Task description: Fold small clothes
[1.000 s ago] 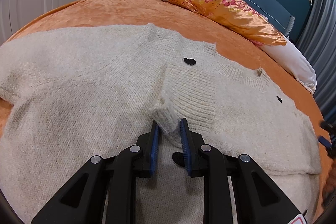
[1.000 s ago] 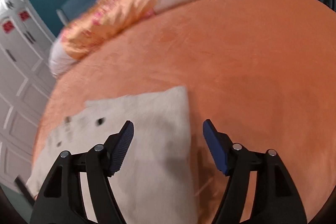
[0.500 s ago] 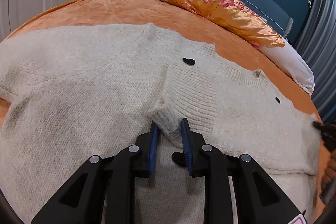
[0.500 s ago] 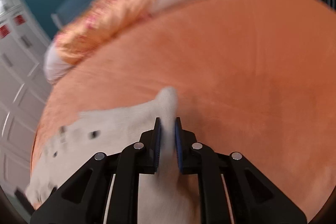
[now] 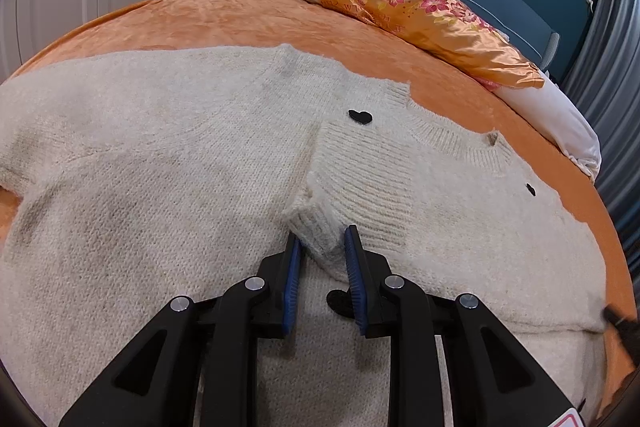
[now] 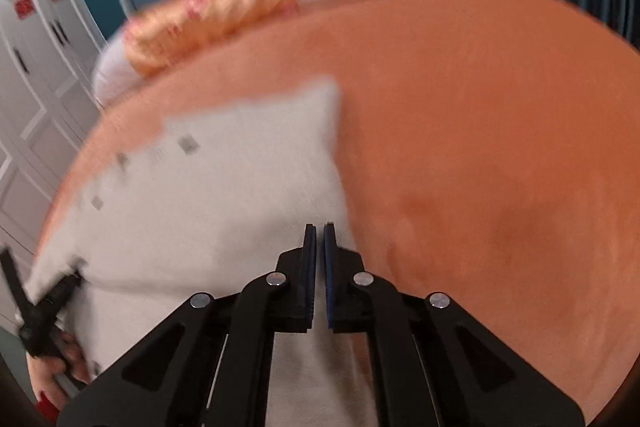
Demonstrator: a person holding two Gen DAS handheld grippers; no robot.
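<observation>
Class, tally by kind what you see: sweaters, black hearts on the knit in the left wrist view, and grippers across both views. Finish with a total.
sweater: 1
black hearts: 3, near the collar, far right, partly hidden behind a gripper finger
grippers: 2, left gripper and right gripper
Total: 6

The sweater [image 5: 168, 187] is cream knit, fuzzy, with small black hearts [image 5: 360, 116] on it; it lies spread flat on the orange bed, its ribbed collar [image 5: 452, 141] at the far right; one sleeve is folded across the body, and its ribbed cuff [image 5: 318, 231] stands up a little in the near middle; in the right view the sweater is blurred.
</observation>
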